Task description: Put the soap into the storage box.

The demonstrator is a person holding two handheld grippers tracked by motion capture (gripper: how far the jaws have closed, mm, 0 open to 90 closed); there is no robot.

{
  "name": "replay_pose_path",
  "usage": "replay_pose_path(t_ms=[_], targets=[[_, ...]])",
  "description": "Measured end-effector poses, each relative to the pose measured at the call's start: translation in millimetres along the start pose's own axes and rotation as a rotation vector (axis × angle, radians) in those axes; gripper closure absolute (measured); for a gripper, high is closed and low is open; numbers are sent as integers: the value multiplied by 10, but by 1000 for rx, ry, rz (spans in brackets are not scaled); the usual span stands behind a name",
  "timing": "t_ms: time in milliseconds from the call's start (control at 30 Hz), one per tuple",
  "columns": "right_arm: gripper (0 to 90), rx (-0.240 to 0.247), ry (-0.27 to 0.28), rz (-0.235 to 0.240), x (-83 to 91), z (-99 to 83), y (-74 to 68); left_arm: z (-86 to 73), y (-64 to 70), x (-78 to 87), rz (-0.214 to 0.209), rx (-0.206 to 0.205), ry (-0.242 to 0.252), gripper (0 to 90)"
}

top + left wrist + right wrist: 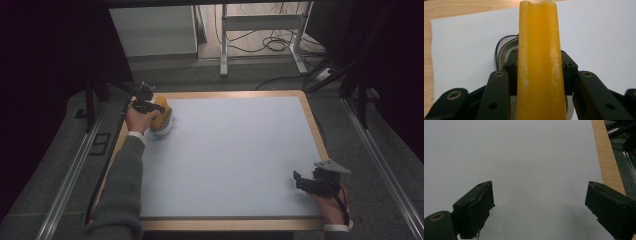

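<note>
1. Orange block (539, 62), a long waxy bar with a notched far end, is clamped between the black jaws of the left tool (537, 72) and runs straight up the middle of the left gripper view; in the high view it sits at the far left corner of the table (305, 125), directly over a small white dish.
2. The table, a wooden board with a pale sheet (225, 155) covering nearly all of its top, stands with its light wood rim showing on every side; grey carpet and metal rails lie around it.
3. The person's left forearm, in a grey sleeve (122, 185), reaches from the bottom edge up to the far left corner, where the hand grips the left tool (148, 106).
4. The right tool (306, 181) rests low at the near right corner of the sheet, held by the right hand (334, 205), a grey three-cornered plate on top; in the right gripper view its jaws stand wide apart with bare sheet between them.
5. The white dish (162, 129), shallow and dark-rimmed, lies on the sheet under the block; the left gripper view shows its curved edge (500, 48) just behind the left jaw, whether the block touches it cannot be told.
</note>
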State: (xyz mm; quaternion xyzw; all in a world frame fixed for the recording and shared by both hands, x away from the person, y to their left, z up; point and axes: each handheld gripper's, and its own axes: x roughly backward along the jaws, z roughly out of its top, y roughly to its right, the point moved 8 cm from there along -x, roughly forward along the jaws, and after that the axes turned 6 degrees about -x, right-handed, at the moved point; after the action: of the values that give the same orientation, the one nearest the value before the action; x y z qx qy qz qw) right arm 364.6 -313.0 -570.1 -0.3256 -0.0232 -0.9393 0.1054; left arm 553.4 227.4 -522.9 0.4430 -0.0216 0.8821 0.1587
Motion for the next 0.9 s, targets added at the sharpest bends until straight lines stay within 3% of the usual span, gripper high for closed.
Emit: replay_pose_path(t_ms=[333,467,567,700,900], targets=[[84,-2,0,-4,-3,-4,13,-24,-12,-106,3,13,-8,611],[84,-1,-2,-2,-4,-7,12,-16,-14,-97,0,16,23,597],[84,0,-4,-1,-10,-11,5,21,-25,-40,42,-7,38,474],[84,5,-3,1,-8,-8,-7,6,-70,16,79,-27,6,307],[84,1,-1,-3,-5,-6,2,-51,-137,82,115,-51,18,221]])
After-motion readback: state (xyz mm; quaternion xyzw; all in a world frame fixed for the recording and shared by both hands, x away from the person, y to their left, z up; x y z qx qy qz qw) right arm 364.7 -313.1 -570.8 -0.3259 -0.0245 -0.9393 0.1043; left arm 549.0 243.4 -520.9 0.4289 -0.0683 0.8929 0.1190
